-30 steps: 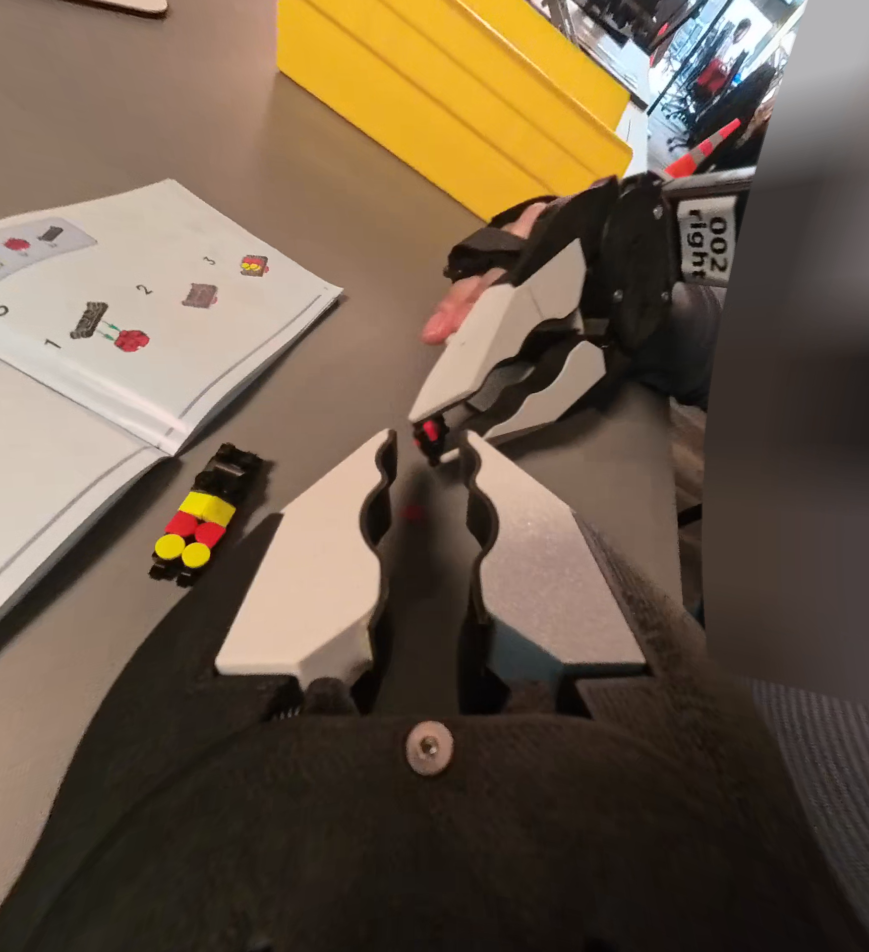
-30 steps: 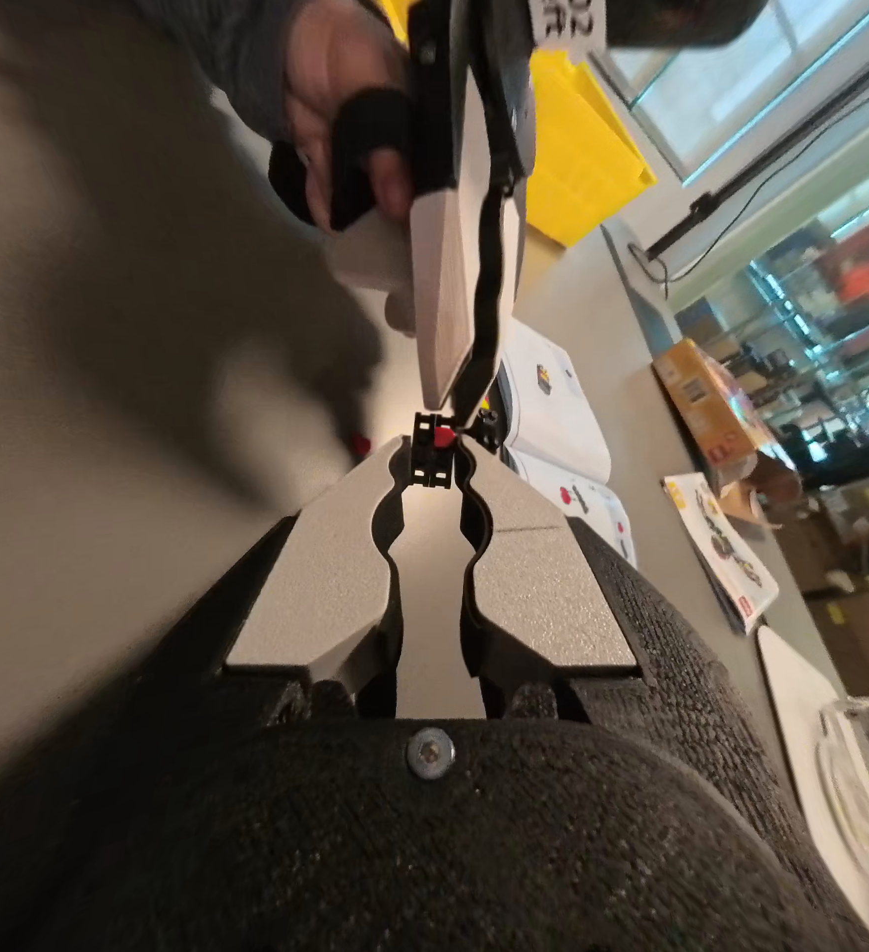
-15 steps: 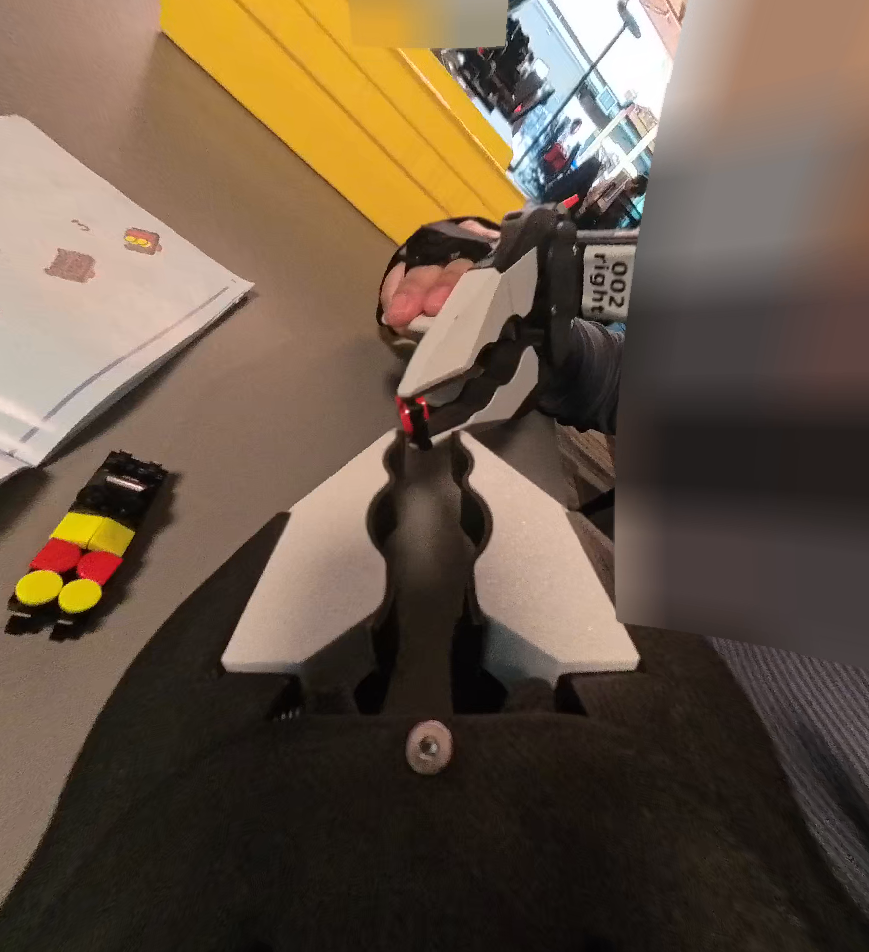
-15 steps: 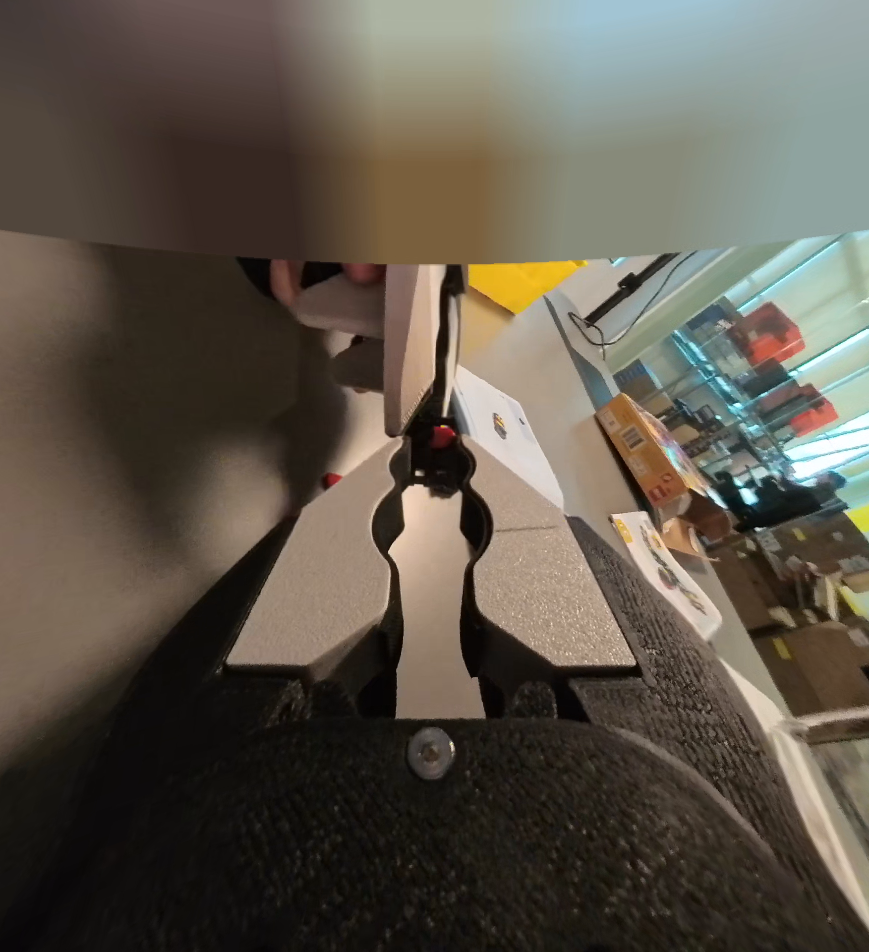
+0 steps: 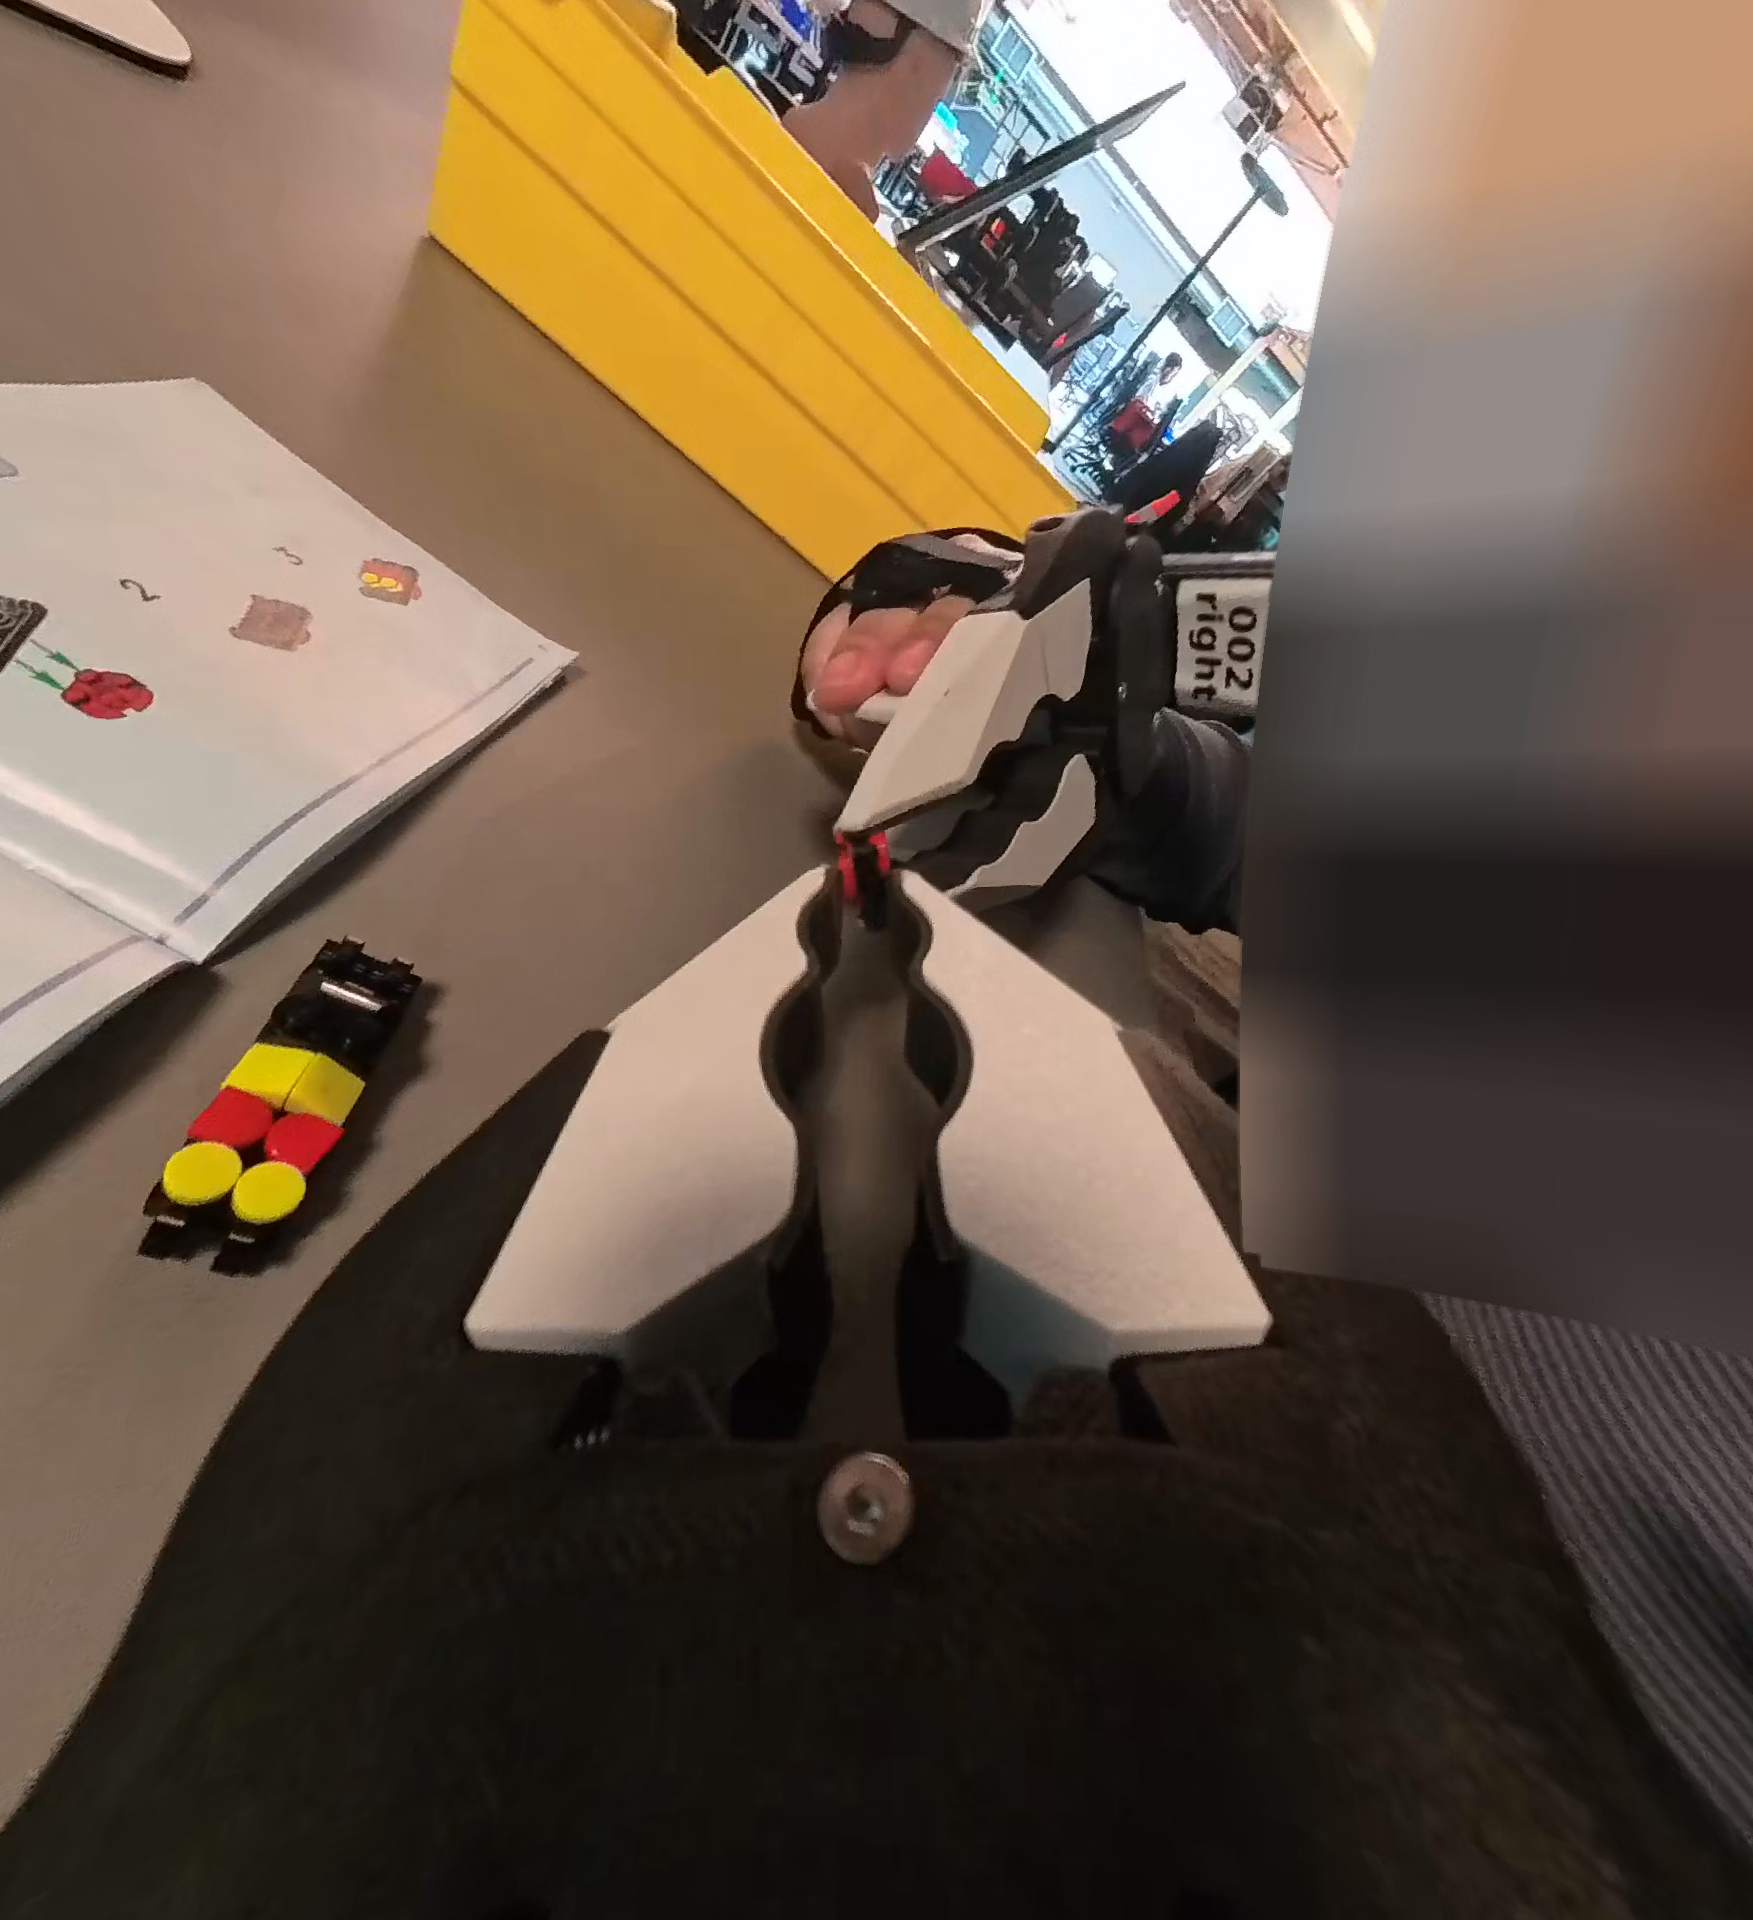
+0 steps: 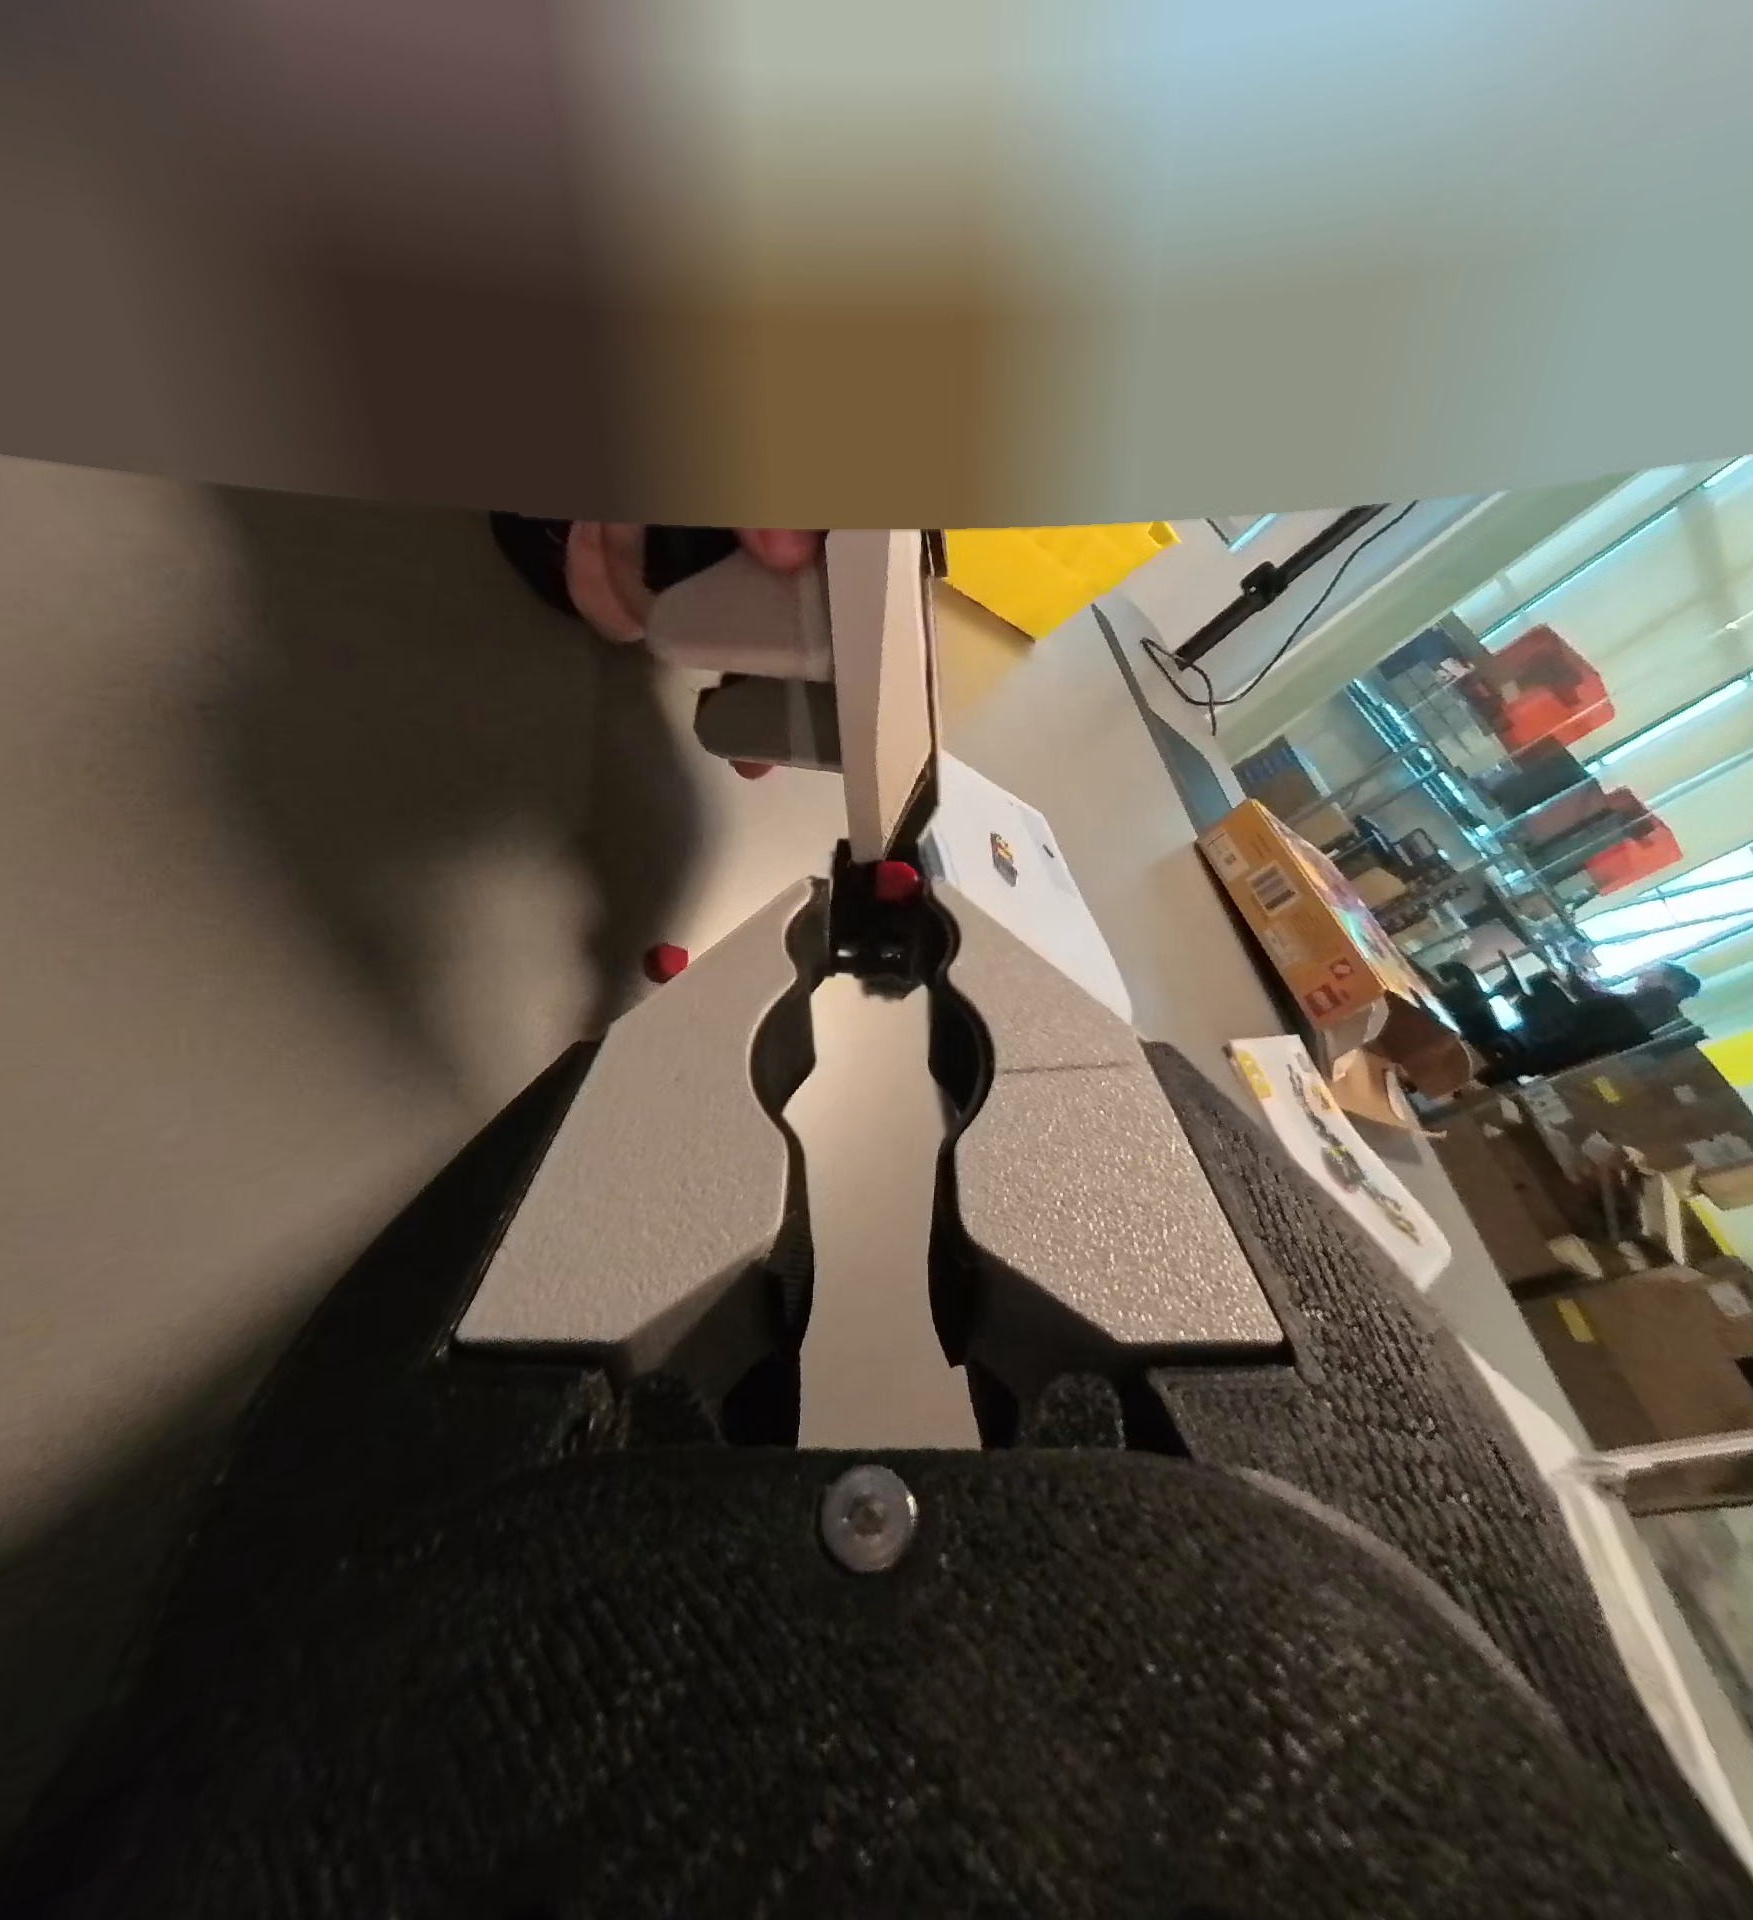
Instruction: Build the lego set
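Small black-and-red lego piece (image 6: pixel 872 920) pinched between right gripper (image 6: pixel 870 914) and left gripper (image 5: pixel 861 883) tips, both closed on it

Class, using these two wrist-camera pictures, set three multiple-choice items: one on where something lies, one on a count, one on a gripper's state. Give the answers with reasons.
1. Where does the finished lego strip lie?
A. On the yellow bin
B. On the table beside the open instruction booklet
C. Between the left gripper's fingers

2. How many round yellow tiles top the strip's near end?
A. Two
B. Four
C. None

3. What is the right gripper doing?
A. Standing wide open over the table
B. Resting on the booklet
C. Shut on a small black and red piece

Answers: 1 B, it lies flat just off the page corner. 2 A, two yellow discs sit side by side. 3 C, its fingertips pinch the piece.
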Action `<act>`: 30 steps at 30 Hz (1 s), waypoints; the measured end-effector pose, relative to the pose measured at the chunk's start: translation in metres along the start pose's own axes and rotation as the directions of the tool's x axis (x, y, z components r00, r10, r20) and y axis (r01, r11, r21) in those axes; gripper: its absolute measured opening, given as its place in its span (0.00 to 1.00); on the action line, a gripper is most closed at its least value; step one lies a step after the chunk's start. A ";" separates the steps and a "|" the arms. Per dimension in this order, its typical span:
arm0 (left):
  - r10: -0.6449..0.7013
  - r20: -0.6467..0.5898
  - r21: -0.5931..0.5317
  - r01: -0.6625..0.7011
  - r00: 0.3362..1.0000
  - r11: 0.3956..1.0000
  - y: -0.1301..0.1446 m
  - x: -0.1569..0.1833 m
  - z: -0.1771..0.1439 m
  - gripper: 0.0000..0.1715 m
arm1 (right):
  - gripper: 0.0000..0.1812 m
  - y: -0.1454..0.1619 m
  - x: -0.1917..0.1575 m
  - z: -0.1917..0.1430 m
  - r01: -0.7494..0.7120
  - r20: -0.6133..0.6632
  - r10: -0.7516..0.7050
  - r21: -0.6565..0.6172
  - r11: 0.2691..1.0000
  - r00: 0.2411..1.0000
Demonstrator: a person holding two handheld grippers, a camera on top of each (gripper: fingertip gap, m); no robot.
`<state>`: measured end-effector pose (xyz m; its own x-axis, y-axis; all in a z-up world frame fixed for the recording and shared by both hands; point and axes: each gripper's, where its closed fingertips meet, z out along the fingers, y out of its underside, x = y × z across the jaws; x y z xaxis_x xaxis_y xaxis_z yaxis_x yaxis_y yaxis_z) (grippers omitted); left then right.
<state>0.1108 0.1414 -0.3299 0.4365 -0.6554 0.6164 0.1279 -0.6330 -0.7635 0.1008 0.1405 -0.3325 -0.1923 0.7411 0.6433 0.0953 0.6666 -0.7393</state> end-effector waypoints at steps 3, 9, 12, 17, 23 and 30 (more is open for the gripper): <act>0.014 0.101 -0.017 -0.013 0.995 1.000 0.002 -0.014 -0.001 0.02 | 0.06 0.006 0.003 0.002 -0.017 -0.022 0.016 -0.035 0.999 1.000; 0.132 0.249 -0.104 -0.109 0.959 0.989 0.010 -0.030 -0.001 0.02 | 0.06 0.018 0.000 0.007 -0.013 -0.022 0.010 -0.154 0.988 1.000; 0.178 0.284 -0.127 -0.147 0.942 0.981 0.011 -0.033 -0.001 0.02 | 0.05 0.025 -0.003 0.010 -0.016 -0.016 0.013 -0.211 0.977 1.000; 0.194 0.306 -0.154 -0.152 0.932 0.976 0.014 -0.035 0.001 0.02 | 0.03 0.031 -0.005 0.011 0.063 -0.024 -0.072 -0.269 0.961 0.997; 0.169 0.320 -0.163 -0.121 0.932 0.979 0.017 -0.038 0.001 0.02 | 0.03 0.034 -0.011 0.019 0.229 -0.025 -0.251 -0.327 0.917 0.968; 0.142 0.339 -0.189 -0.080 0.930 0.979 0.022 -0.045 0.000 0.02 | 0.02 0.036 -0.016 0.026 0.308 -0.039 -0.343 -0.353 0.883 0.939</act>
<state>0.0942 0.1570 -0.3738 0.7257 -0.5599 0.3999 -0.0785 -0.6449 -0.7603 0.0816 0.1501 -0.3744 -0.1751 0.4701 0.8651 0.3698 0.8457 -0.3847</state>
